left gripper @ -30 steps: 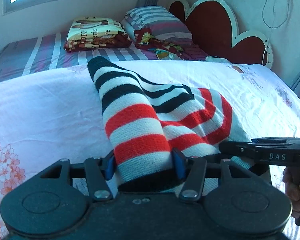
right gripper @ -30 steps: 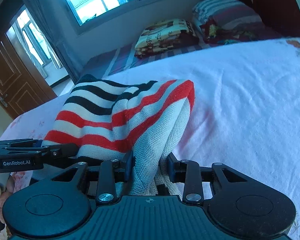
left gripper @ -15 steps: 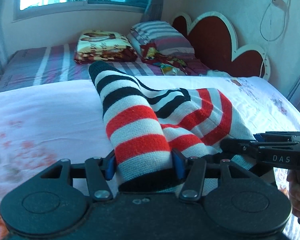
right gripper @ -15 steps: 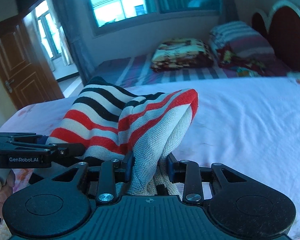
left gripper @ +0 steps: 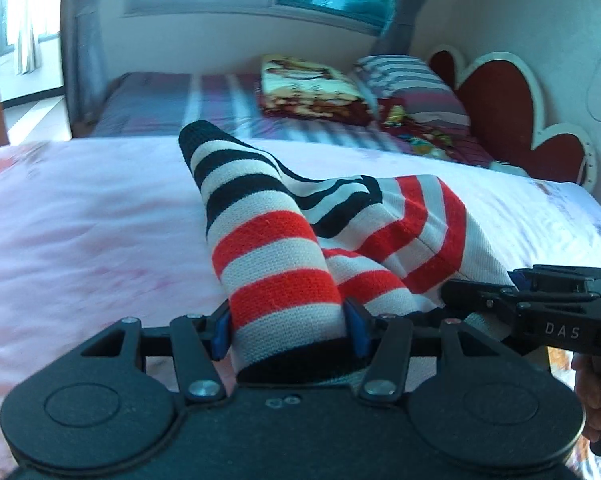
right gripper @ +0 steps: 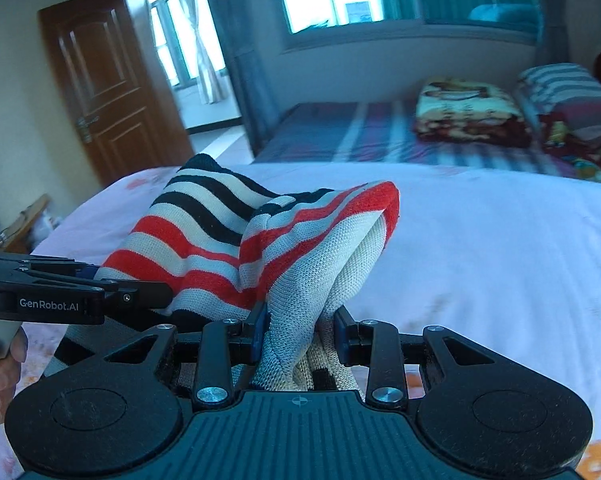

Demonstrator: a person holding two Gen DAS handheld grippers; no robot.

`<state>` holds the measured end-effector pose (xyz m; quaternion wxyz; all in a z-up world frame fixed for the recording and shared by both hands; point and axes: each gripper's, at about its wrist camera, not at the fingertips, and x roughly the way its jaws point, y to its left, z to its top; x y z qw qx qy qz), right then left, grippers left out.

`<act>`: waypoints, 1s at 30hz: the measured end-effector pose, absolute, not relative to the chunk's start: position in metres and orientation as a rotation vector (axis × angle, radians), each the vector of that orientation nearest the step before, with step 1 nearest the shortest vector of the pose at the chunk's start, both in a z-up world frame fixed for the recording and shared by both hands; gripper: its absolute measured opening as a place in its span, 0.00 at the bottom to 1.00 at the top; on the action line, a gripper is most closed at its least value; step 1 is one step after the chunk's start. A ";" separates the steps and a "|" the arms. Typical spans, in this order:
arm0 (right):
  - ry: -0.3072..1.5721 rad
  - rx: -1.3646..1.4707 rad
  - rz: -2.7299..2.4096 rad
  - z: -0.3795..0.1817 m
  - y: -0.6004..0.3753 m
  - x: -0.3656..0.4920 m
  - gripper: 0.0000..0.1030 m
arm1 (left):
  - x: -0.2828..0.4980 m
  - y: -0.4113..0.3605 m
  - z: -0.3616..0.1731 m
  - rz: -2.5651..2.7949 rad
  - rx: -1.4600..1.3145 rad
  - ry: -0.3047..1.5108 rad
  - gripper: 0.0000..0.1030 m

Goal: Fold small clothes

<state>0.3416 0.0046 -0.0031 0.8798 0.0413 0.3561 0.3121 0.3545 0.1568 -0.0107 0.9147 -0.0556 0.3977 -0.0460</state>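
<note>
Left wrist view: both grippers, left [left gripper: 286,330] and right [right gripper: 300,332], stay clamped on the sweater [left gripper: 284,240], carrying it across the bed [left gripper: 80,232], fold unfinished.

The striped knit sweater [left gripper: 284,248] was banded in black and white at its far end and in red and white nearer the cameras, with a black hem at the near edge. It was bunched and folded over itself, so that its pale grey-white inner face [right gripper: 324,264] showed along the right fold. Its near edge was lifted off the pale floral bedspread [left gripper: 80,232], while the far, black-striped end rose in a rounded peak toward the bed's far edge.
</note>
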 end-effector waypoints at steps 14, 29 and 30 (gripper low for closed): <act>0.879 0.241 0.670 -0.078 0.032 0.369 0.32 | 0.349 0.225 -0.054 -0.115 -0.216 0.853 0.64; 0.763 0.192 0.618 -0.025 0.003 0.366 0.39 | 0.322 0.265 -0.025 -0.074 -0.264 0.710 0.46; 0.758 0.174 0.636 -0.021 0.012 0.369 0.39 | 0.328 0.261 -0.024 -0.086 -0.252 0.715 0.43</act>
